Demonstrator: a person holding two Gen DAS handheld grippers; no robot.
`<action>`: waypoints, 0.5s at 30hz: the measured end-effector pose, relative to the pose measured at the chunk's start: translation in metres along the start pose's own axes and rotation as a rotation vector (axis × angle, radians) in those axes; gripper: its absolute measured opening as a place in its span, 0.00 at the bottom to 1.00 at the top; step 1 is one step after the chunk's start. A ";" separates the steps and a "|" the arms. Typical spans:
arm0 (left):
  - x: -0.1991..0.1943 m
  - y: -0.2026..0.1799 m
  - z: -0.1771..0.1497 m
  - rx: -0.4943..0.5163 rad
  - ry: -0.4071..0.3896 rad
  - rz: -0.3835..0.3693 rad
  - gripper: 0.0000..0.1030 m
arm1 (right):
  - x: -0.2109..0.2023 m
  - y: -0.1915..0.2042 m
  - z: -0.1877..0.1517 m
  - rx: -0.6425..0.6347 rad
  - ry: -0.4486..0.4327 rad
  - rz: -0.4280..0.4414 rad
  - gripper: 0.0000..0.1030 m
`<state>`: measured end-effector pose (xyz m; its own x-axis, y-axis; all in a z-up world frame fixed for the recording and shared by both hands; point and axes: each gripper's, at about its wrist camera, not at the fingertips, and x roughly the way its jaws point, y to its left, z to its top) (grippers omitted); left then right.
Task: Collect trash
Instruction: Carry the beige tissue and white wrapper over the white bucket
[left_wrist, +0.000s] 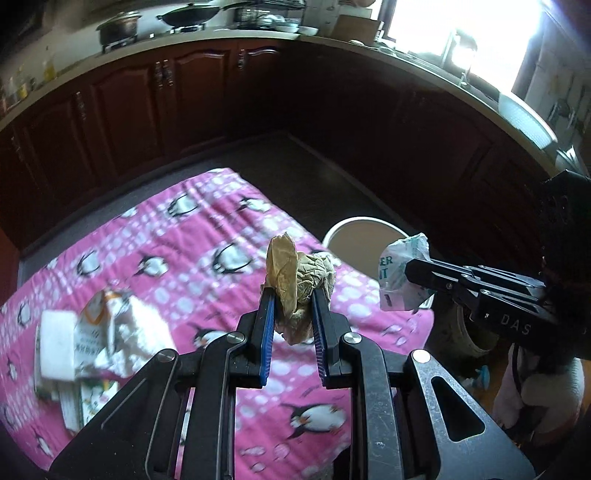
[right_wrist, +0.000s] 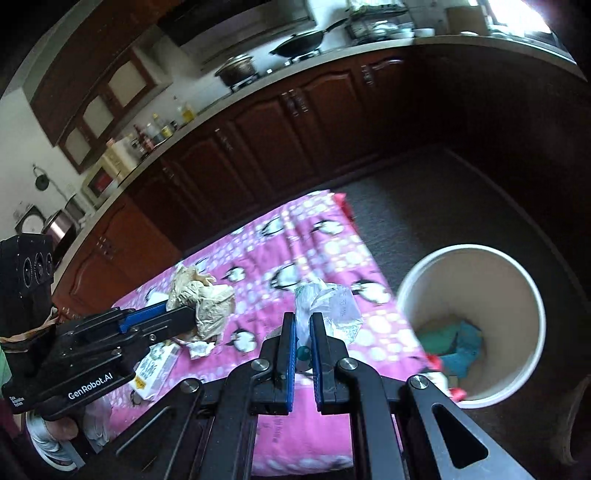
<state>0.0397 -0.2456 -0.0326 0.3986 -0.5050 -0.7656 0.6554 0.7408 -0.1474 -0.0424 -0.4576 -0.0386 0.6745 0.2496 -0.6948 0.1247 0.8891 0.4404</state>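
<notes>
My left gripper is shut on a crumpled brown paper wad, held above the pink penguin tablecloth. The right wrist view shows the same left gripper and its paper wad at the left. My right gripper is shut on a crumpled clear-and-white plastic wrapper, raised over the table's right edge. In the left wrist view, the right gripper and wrapper sit near a white bin. The bin stands on the floor to the right and holds teal and red trash.
More litter lies on the cloth: a white box, torn packets, a printed packet and a tissue scrap. Dark wooden cabinets under a counter with a wok and a pot ring the dark floor.
</notes>
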 end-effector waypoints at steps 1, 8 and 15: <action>0.003 -0.005 0.003 0.009 0.001 -0.004 0.16 | -0.003 -0.006 0.001 0.008 -0.005 -0.012 0.07; 0.028 -0.041 0.023 0.065 0.017 -0.041 0.16 | -0.020 -0.050 0.001 0.068 -0.028 -0.080 0.07; 0.061 -0.066 0.037 0.082 0.051 -0.083 0.16 | -0.026 -0.090 -0.001 0.120 -0.027 -0.147 0.07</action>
<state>0.0443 -0.3417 -0.0465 0.3090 -0.5381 -0.7842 0.7357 0.6578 -0.1615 -0.0717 -0.5434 -0.0605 0.6618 0.1089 -0.7417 0.3079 0.8626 0.4014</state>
